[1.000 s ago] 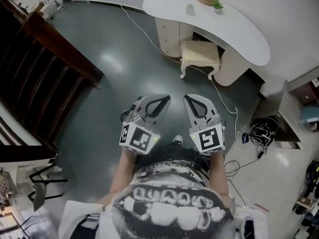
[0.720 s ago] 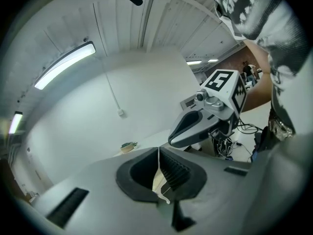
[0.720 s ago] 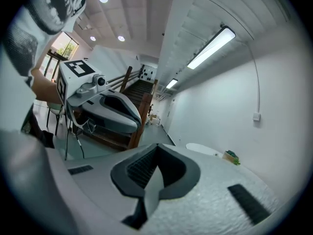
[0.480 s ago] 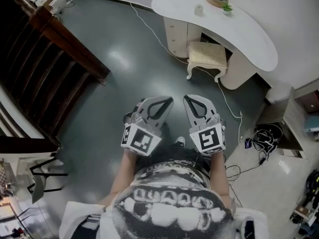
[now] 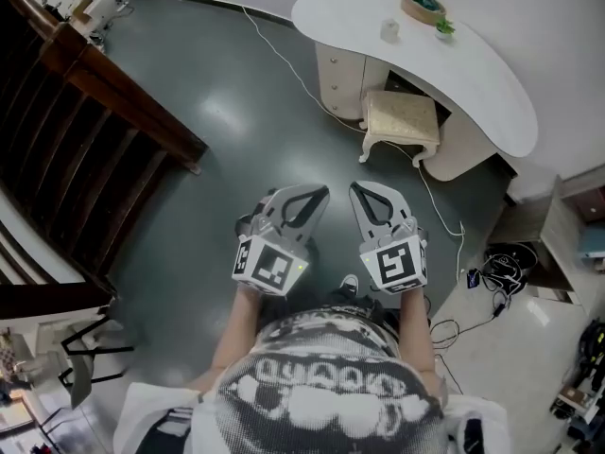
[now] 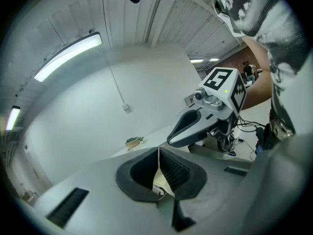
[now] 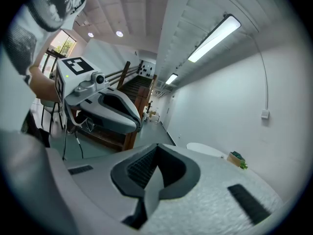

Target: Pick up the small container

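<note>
- Currently the grey left gripper (image 5: 318, 197) and the grey right gripper (image 5: 357, 191) hover side by side above the dark floor (image 5: 236, 140), jaws pressed together on nothing
- The small white container (image 5: 389, 30) stands on the curved white desk (image 5: 492, 93), well apart from both

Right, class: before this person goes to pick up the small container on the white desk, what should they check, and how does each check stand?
1. Small container in sight on the white desk: ok.
2. Container within reach of either gripper: not ok, it stands far across the floor.
3. Right gripper jaws open for the grasp: not ok, shut.
4. Left gripper empty: ok, shut on nothing.
5. Approach free: cannot tell, a stool stands at the desk.
</note>
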A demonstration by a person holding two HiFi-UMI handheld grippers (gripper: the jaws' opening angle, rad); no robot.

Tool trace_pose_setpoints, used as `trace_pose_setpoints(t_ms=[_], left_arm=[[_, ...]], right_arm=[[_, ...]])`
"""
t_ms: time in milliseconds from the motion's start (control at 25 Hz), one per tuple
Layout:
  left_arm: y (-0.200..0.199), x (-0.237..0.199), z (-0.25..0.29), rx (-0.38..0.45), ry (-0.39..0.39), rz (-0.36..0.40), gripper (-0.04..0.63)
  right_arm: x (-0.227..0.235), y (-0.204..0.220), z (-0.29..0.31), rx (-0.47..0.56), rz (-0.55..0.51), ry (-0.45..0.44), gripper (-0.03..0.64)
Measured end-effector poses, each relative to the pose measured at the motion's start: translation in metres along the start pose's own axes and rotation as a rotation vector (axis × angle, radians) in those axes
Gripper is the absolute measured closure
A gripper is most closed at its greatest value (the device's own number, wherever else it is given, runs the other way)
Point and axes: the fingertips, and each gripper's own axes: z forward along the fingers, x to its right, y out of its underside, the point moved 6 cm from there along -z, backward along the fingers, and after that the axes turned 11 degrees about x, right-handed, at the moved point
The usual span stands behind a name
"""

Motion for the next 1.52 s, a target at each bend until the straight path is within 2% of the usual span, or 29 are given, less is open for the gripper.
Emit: trace_pose_setpoints(t_ms=[200, 360, 640, 880, 1080, 1520], left_arm=[[0.033, -0.07, 0.006, 0.014, 0.039, -0.014, 0.586], [0.057, -0.122, 0.008, 0.038, 0.069, -0.012, 0.586], [0.089, -0.186, 0.007, 0.076, 0.135, 0.004, 0.586], [0.113, -0.218, 0.008, 0.087, 0.161, -0.013, 0.586], [0.121, -0.227, 0.017, 0.105, 0.186, -0.018, 0.586], [0.135, -0.252, 0.066, 0.12, 0.244, -0.024, 0.586]], right_arm=[[0.011, -0.002, 0.074, -0.021, 0.034, 0.027, 0.615], [0.017, -0.004, 0.131, -0.041, 0.012, 0.05, 0.615], [0.019, -0.009, 0.202, -0.069, 0.054, 0.1, 0.615], [0.024, -0.007, 0.235, -0.082, 0.061, 0.13, 0.615], [0.032, -0.004, 0.242, -0.1, 0.075, 0.156, 0.615], [0.075, 0.016, 0.263, -0.124, 0.09, 0.201, 0.615]])
